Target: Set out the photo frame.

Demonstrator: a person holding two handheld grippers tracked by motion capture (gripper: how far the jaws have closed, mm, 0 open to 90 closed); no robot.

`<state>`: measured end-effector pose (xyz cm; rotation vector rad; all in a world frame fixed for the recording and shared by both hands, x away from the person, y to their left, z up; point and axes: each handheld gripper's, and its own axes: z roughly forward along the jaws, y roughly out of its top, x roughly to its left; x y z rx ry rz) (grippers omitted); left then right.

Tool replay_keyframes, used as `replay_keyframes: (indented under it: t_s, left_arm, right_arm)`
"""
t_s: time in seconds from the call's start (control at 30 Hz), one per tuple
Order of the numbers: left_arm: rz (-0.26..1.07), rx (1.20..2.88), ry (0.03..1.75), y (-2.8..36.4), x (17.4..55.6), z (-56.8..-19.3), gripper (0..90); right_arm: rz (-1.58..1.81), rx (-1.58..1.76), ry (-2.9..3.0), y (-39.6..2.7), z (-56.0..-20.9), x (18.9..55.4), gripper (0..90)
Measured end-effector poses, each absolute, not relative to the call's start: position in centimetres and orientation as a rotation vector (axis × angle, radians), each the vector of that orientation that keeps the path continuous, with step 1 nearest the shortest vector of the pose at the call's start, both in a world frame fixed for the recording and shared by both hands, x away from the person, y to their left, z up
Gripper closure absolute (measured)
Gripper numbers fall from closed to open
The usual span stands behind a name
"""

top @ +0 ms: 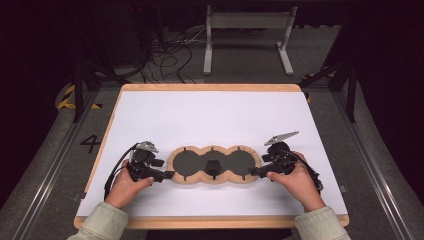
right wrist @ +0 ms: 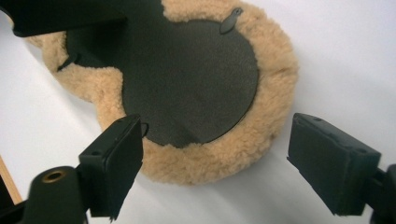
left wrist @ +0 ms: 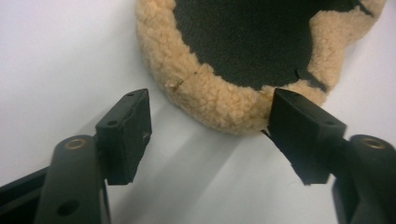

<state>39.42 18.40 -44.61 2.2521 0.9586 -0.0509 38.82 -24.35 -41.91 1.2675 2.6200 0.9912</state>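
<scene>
A flat three-lobed pad (top: 240, 162) with black faces and a tan fleece rim lies on the white table (top: 210, 115), near its front. My left gripper (top: 169, 174) is at the pad's left end. In the left gripper view its jaws (left wrist: 210, 105) stand open, with the fleece rim (left wrist: 210, 98) bulging into the gap and no pad pressing on it. My right gripper (top: 252, 171) is at the pad's right end, also open (right wrist: 217, 128). Its left finger (right wrist: 114, 158) overlaps the right lobe's (right wrist: 191, 79) rim, and its other finger is over bare table.
The white top has a wooden edge (top: 210, 221) close to the person's sleeves. Beyond the table's far edge a grey metal frame (top: 247, 30) and loose cables (top: 170, 57) lie on the dark floor. A small black piece (top: 213, 167) sits on the pad's middle lobe.
</scene>
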Motion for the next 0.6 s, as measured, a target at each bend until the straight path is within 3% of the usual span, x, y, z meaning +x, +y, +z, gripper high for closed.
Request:
replay_keyframes:
  t_s: [0.3, 0.6]
  left_arm:
    - [-0.074, 2.270, 0.952, 18.2, 39.5, -45.0, 23.0]
    - [-0.153, 2.281, 0.912, 17.5, 39.3, -44.9, 27.6]
  right_arm:
    - [0.975, 1.349, 2.683, -24.2, -43.6, 39.1, 14.1]
    - [0.996, 1.356, 2.688, -23.8, -43.8, 38.7, 8.9]
